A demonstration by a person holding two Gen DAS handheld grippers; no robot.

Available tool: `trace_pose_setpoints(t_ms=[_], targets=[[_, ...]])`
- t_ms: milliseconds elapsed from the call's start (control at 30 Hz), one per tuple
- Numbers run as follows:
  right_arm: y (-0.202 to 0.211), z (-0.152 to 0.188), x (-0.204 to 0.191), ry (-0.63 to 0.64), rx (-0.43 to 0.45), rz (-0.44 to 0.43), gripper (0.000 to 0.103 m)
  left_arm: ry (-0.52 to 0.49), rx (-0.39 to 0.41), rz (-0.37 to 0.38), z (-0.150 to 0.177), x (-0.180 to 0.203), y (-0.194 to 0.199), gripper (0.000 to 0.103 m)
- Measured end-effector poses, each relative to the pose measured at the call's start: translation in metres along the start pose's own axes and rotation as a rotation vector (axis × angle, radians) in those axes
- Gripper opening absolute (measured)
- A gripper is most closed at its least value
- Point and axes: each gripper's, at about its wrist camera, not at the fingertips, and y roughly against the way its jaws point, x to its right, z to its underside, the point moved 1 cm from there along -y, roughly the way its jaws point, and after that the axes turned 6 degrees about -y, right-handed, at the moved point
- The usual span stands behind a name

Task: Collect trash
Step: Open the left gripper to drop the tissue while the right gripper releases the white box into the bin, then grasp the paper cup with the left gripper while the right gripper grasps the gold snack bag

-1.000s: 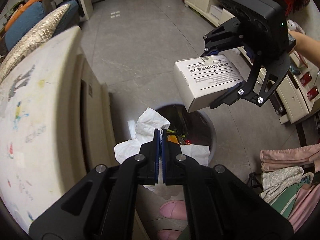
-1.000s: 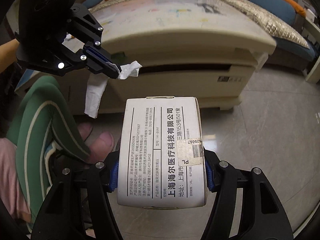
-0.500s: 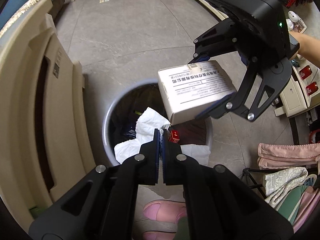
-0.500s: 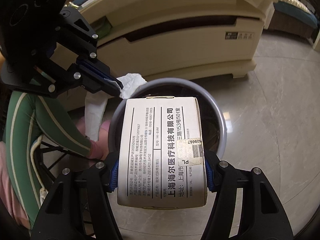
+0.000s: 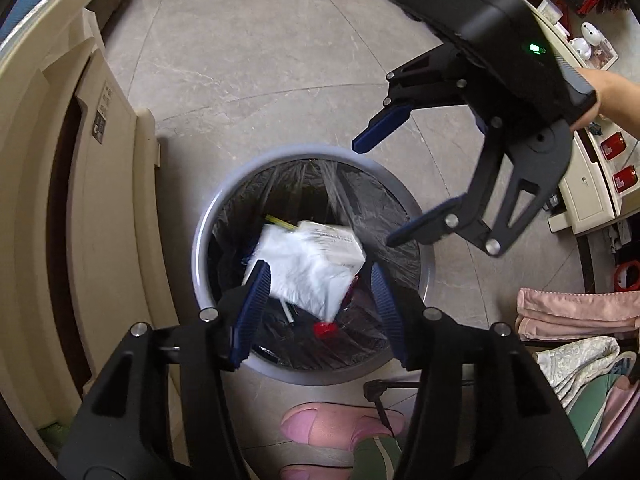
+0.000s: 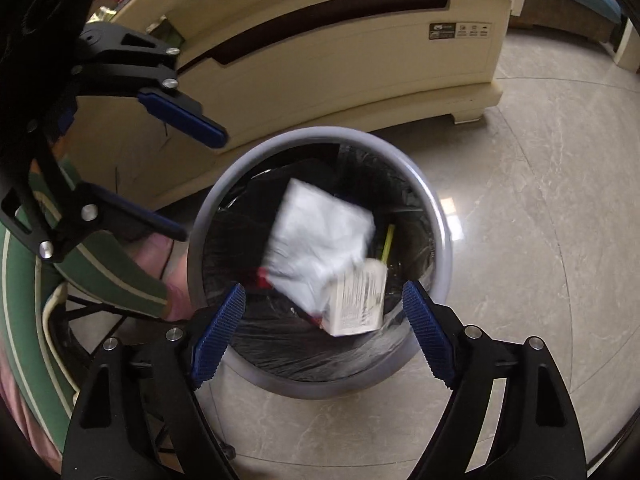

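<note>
A round grey trash bin (image 5: 208, 216) (image 6: 430, 200) with a black liner stands on the floor below both grippers. Inside it, a blurred white tissue (image 5: 308, 276) (image 6: 316, 240) lies over a white printed box (image 5: 336, 242) (image 6: 358, 300). My left gripper (image 5: 318, 280) hangs over the bin, its jaws opening, with nothing pressed between its blue pads. My right gripper (image 6: 322, 312) is also above the bin, its jaws opening and holding nothing. Each gripper shows in the other's view: the right gripper (image 5: 394, 190) and the left gripper (image 6: 200, 184).
A cream plastic cabinet (image 5: 92, 184) (image 6: 340, 52) stands right beside the bin. A person's pink slipper (image 5: 340, 426) and green striped trouser leg (image 6: 104, 264) are near the bin. Folded pink and patterned cloth (image 5: 576, 316) lies at the right. White drawers (image 5: 588, 188) stand beyond.
Both grippers came down over the bin and opened. The tissue left the left gripper and the box left the right gripper; both are now inside the bin.
</note>
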Motion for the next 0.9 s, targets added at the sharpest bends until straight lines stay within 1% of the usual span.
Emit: trace_pose_setpoints(t_ms=[133,233,333,400,467,500,567,667,733,800,867,900], targets=[[0.013,-0.006,-0.001,-0.005,0.028,-0.008,0.081,0.007,0.034,-0.02,0.003,0.0,0.024,0.051],[0.026,-0.011,-0.008,0.02,0.052,-0.014,0.081,0.013,0.074,-0.036,0.008,-0.002,0.053,0.051],[0.044,-0.022,-0.022,0.062,0.083,-0.026,0.081,0.035,0.129,-0.065,0.02,-0.007,0.095,0.051],[0.057,-0.033,-0.035,0.104,0.115,-0.035,0.081,0.058,0.157,-0.11,0.035,-0.014,0.127,0.057],[0.07,-0.048,-0.052,0.149,0.14,-0.055,0.084,0.093,0.181,-0.147,0.051,-0.022,0.159,0.058],[0.077,-0.055,-0.061,0.17,0.154,-0.055,0.084,0.119,0.197,-0.16,0.062,-0.027,0.177,0.059],[0.09,-0.073,-0.081,0.223,0.18,-0.069,0.086,0.172,0.224,-0.213,0.086,-0.035,0.213,0.066],[0.111,-0.104,-0.119,0.306,0.228,-0.104,0.088,0.224,0.231,-0.329,0.129,-0.043,0.264,0.074],[0.12,-0.124,-0.15,0.371,0.251,-0.124,0.088,0.274,0.229,-0.399,0.161,-0.046,0.295,0.076],[0.126,-0.143,-0.183,0.437,0.267,-0.143,0.09,0.339,0.239,-0.448,0.197,-0.048,0.325,0.079],[0.128,-0.16,-0.216,0.495,0.274,-0.173,0.09,0.401,0.237,-0.513,0.235,-0.05,0.351,0.087],[0.127,-0.169,-0.233,0.521,0.274,-0.184,0.091,0.432,0.232,-0.55,0.254,-0.051,0.362,0.088]])
